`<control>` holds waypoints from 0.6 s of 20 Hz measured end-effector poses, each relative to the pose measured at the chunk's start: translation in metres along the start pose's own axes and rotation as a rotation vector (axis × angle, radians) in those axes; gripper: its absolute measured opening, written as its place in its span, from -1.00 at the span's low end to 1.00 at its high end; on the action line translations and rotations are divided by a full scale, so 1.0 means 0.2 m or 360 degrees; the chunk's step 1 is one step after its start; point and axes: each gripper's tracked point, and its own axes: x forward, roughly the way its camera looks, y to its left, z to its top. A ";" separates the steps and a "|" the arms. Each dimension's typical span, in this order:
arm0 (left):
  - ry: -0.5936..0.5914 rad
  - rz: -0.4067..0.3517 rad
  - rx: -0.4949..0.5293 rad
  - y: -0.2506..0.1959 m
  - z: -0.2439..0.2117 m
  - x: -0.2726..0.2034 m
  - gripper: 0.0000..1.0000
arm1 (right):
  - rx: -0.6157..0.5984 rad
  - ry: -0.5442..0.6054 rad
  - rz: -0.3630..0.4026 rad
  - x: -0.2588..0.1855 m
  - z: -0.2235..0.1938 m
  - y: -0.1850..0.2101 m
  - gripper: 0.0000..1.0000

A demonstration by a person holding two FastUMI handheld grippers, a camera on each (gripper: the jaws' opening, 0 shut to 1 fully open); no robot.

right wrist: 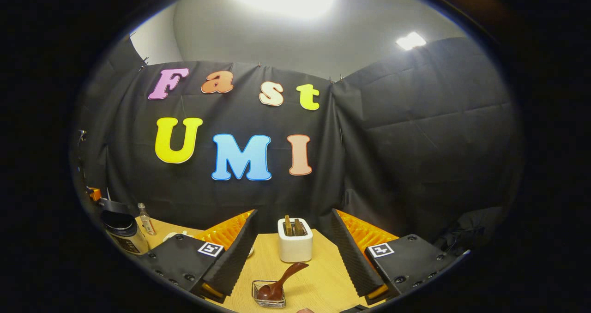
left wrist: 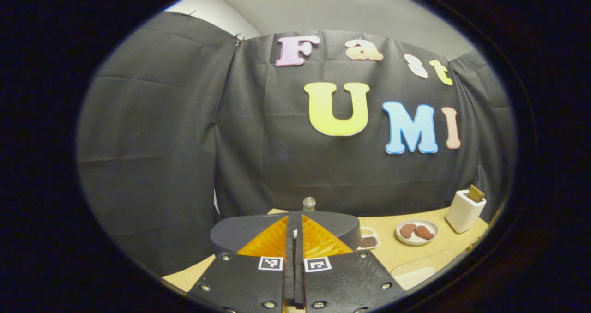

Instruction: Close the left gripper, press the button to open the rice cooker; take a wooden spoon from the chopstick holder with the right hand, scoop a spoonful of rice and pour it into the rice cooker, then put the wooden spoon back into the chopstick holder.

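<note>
Holding my left gripper (left wrist: 294, 239) closed on nothing over the rice cooker's dark lid (left wrist: 240, 232), I keep my right gripper (right wrist: 293, 241) wide open, empty, facing the white chopstick holder (right wrist: 295, 247); the wooden spoon (right wrist: 279, 280) rests in a small glass dish (right wrist: 269, 299).

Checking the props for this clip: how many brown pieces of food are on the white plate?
2, side by side on the white plate in the left gripper view: one brown piece on its left half, the other piece on its right. Nothing seems hidden beneath them.
</note>
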 end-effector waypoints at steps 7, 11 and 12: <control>-0.0216 0.0103 -0.0046 0.10 0.36 -0.26 -0.85 | 0.0029 0.0099 0.0066 0.11 -0.13 -0.03 0.95; -0.0255 0.0139 0.0016 0.13 0.41 -0.42 0.46 | 0.0058 0.0177 0.0084 0.20 -0.24 -0.05 0.95; -0.0255 0.0148 0.0038 0.14 0.42 -0.46 0.48 | 0.0077 0.0203 0.0096 0.22 -0.27 -0.05 0.94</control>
